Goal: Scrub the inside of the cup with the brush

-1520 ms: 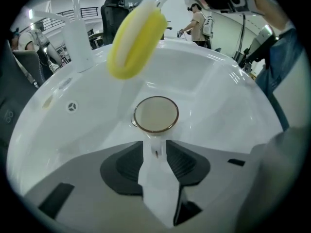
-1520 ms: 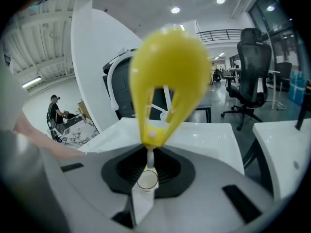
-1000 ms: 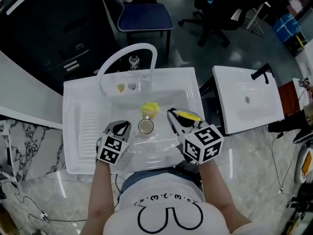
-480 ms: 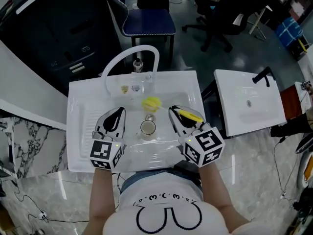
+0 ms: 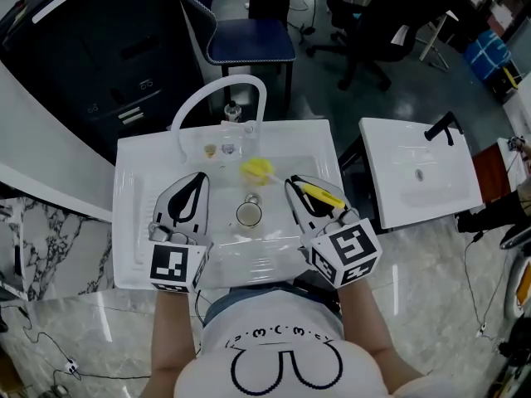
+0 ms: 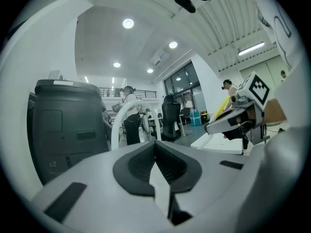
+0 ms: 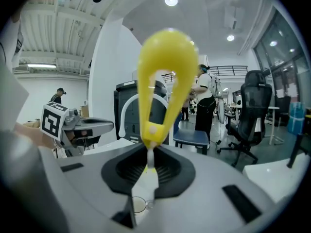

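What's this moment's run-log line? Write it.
left gripper: shut, empty | right gripper: shut on brush | cup: upright in sink | brush outside cup

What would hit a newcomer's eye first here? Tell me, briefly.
The yellow brush, clamped in the right claw, stands out against the white sink, with its head just beyond the cup in the basin. The left claw, shut and empty, hovers left of the cup. An arched white faucet rises behind.
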